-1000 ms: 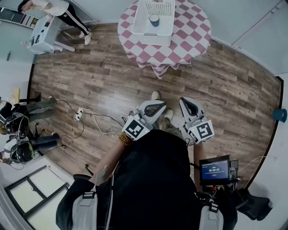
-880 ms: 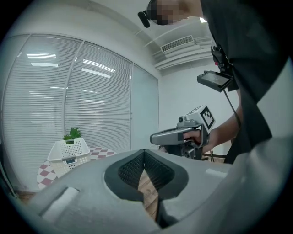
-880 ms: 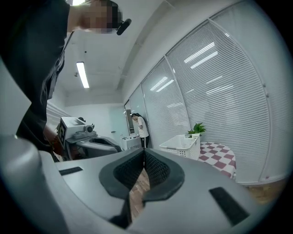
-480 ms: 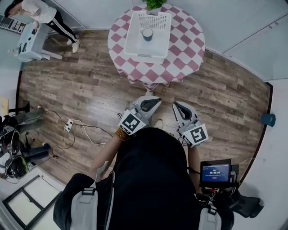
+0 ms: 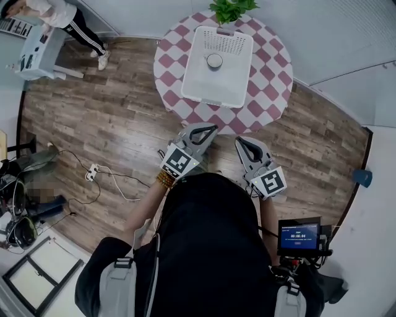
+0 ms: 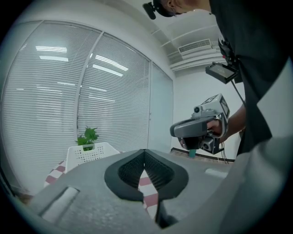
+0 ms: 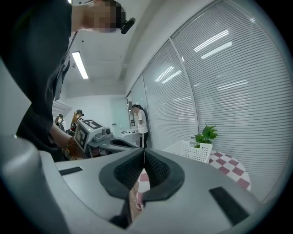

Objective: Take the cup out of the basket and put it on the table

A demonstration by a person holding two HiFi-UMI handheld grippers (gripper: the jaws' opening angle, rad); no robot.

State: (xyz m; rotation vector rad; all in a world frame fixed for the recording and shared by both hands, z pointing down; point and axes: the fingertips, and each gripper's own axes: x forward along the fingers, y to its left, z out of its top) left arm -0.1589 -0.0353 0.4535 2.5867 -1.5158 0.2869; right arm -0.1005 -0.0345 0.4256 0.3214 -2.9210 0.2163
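A cup stands upright inside a white plastic basket on a round table with a pink-and-white checked cloth. My left gripper is shut and empty, held above the floor just short of the table's near edge. To its right my right gripper is shut and empty too, at the same distance from the table. The basket shows ahead in the left gripper view, and the basket ahead in the right gripper view; the cup is hidden by its wall in both.
A green potted plant stands at the table's far edge behind the basket. A white cable with a power strip lies on the wooden floor at the left. A person stands by a white cart at the far left. Blinds cover the far wall.
The table with basket and cup has come much closer in the head view as I walked toward it. Both grippers moved forward with me and stayed shut.
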